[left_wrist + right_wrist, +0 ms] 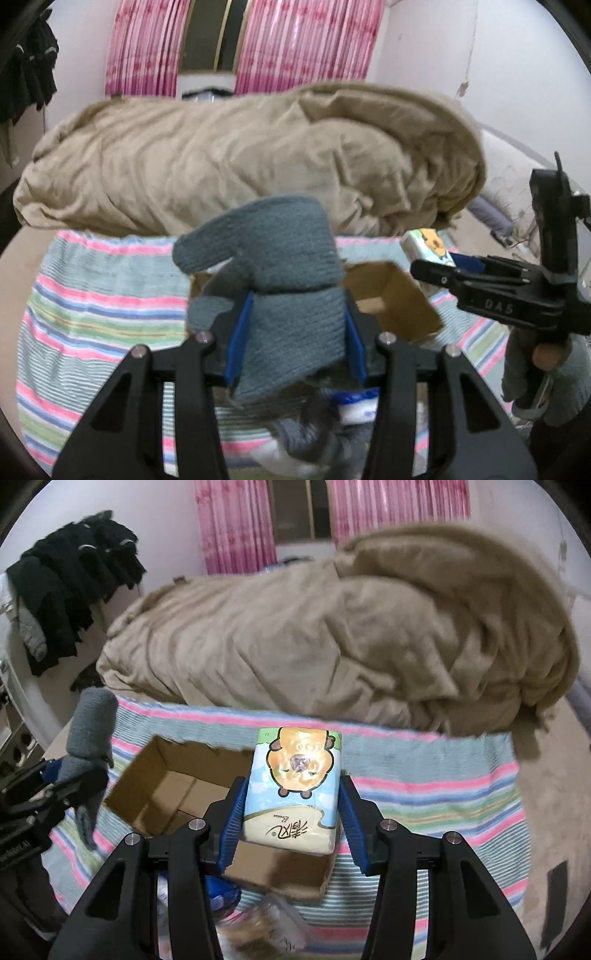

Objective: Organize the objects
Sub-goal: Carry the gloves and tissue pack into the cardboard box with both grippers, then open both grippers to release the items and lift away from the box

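Note:
My left gripper is shut on a grey knitted cloth and holds it up over the open cardboard box. The cloth also shows at the left of the right wrist view. My right gripper is shut on a tissue pack with a cartoon bear print, held above the near side of the cardboard box. The right gripper also shows at the right of the left wrist view, with the tissue pack in it. The box looks empty inside.
The box sits on a striped cloth on a bed. A big tan blanket is piled behind it. Several loose items, among them a blue-and-white packet and a clear bag, lie near me. Dark clothes hang at the left.

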The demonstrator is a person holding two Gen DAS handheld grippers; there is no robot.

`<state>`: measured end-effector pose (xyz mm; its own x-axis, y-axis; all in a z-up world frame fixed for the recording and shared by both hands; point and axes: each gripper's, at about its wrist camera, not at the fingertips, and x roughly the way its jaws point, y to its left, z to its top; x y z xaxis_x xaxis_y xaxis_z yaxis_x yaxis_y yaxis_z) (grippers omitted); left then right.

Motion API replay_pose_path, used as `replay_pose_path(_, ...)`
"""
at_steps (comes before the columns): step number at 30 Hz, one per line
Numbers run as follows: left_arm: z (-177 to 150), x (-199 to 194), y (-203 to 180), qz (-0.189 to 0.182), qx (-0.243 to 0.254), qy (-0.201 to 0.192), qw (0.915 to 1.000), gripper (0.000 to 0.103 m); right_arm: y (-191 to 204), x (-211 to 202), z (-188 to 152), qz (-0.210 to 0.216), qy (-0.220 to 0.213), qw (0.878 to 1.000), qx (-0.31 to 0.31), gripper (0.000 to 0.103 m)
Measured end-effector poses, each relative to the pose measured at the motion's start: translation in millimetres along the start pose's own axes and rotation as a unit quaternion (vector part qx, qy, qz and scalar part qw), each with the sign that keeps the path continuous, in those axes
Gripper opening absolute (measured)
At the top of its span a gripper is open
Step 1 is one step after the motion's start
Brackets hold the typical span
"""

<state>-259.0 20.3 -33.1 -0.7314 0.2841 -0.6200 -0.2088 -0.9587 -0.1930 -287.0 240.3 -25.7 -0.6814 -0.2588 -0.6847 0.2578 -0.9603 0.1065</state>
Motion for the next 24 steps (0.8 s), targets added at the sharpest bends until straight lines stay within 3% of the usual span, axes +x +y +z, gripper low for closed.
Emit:
replay_pose_path(4,-6,34,1,0.005,-0.004,0.031,0.9995,0.047,-13,31,-1,0.015,0.03,0.999,0.033,0.051)
replay_pose_path(9,-15,50,2,-0.001,-0.015,0.06,0.9981,0.049,-5,44,-6,0.023,0.049,0.998,0.031,0.052)
replay_pose_path(11,-17,51,4,-0.004,-0.016,0.071,0.9973,0.053,-1,46,-8,0.024,0.052,0.998,0.028,0.052)
replay_pose_path(12,-17,51,3,-0.006,-0.015,0.073,0.9972,0.062,0,46,-9,0.027,0.053,0.998,0.028,0.052)
replay_pose_path(13,-18,50,3,-0.008,-0.013,0.074,0.9972,0.072,1,46,-10,0.029,0.053,0.998,0.03,0.052)
replay_pose_path(15,-20,46,3,-0.002,-0.013,0.072,0.9973,0.078,1,48,-12,0.034,0.055,0.997,0.036,0.055)
replay_pose_path(18,-20,39,5,0.0,-0.016,0.069,0.9975,0.079,-3,44,-13,0.036,0.049,0.997,0.049,0.07)
replay_pose_path(24,-19,3,2,0.008,-0.009,0.04,0.9991,0.079,-2,13,-15,0.013,0.016,0.999,0.045,0.07)
